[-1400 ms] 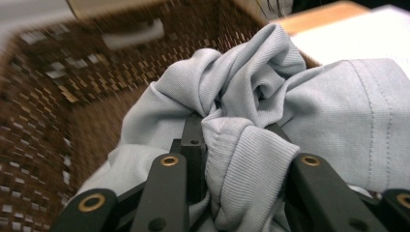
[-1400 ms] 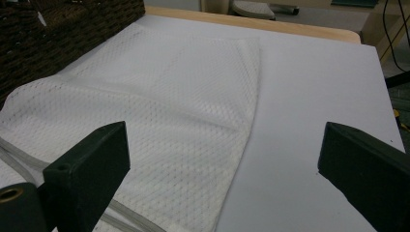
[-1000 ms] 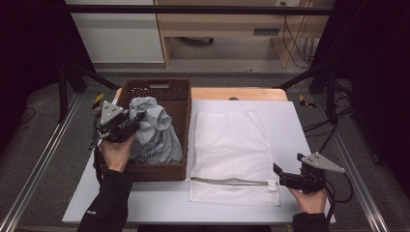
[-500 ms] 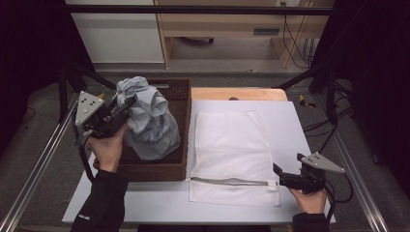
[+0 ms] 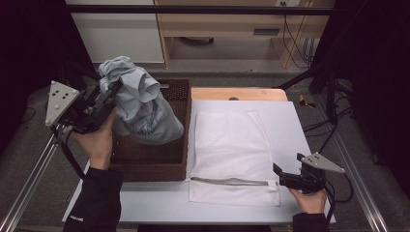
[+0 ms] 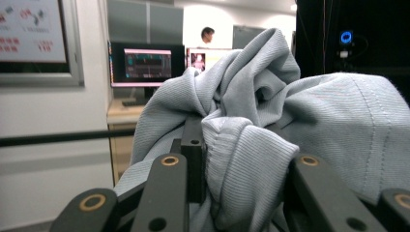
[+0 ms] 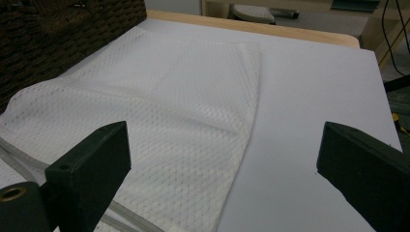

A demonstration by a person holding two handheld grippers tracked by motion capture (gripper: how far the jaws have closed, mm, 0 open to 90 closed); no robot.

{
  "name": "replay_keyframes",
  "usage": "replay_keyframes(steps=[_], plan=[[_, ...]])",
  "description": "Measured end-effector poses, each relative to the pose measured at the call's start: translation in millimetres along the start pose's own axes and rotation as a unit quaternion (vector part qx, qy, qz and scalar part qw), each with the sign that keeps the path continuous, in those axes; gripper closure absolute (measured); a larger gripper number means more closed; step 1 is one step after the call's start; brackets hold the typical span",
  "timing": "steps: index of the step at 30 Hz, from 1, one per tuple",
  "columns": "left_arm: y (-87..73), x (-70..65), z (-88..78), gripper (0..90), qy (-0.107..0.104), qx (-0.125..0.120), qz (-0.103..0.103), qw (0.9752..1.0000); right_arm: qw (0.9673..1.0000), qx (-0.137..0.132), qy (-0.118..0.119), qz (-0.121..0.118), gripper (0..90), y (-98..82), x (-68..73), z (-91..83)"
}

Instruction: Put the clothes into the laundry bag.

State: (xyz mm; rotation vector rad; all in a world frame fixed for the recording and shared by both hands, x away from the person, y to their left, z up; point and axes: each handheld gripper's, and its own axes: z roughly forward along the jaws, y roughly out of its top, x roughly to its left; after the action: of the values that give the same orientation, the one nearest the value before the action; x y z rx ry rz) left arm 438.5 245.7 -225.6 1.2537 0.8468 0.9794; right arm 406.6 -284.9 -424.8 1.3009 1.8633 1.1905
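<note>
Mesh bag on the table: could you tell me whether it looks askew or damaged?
Nothing stands out. The mesh bag lies flat and square on the table, zipper edge toward the person, beside the basket.

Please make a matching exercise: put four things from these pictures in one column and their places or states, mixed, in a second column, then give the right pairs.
Things:
1. light grey knitted garment
2. white mesh laundry bag
3. dark brown woven basket
4. right hand-held gripper

Places or states:
A. jaws open, near the bag's zipper end
B. lifted above the basket, clamped in the left hand-held gripper
C. flat on the white table
D. at the table's left side

Pairs: 1-B, 2-C, 3-D, 4-A
</note>
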Motion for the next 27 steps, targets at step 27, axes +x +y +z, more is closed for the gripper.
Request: replay_keyframes(steps=[27], plan=[[57.2,-32.4,-18.9,69.5,-0.02,-0.084,0.008,0.9962,1.0,-0.003,-0.001,0.001,5.4,0.3,-1.2,-1.8]])
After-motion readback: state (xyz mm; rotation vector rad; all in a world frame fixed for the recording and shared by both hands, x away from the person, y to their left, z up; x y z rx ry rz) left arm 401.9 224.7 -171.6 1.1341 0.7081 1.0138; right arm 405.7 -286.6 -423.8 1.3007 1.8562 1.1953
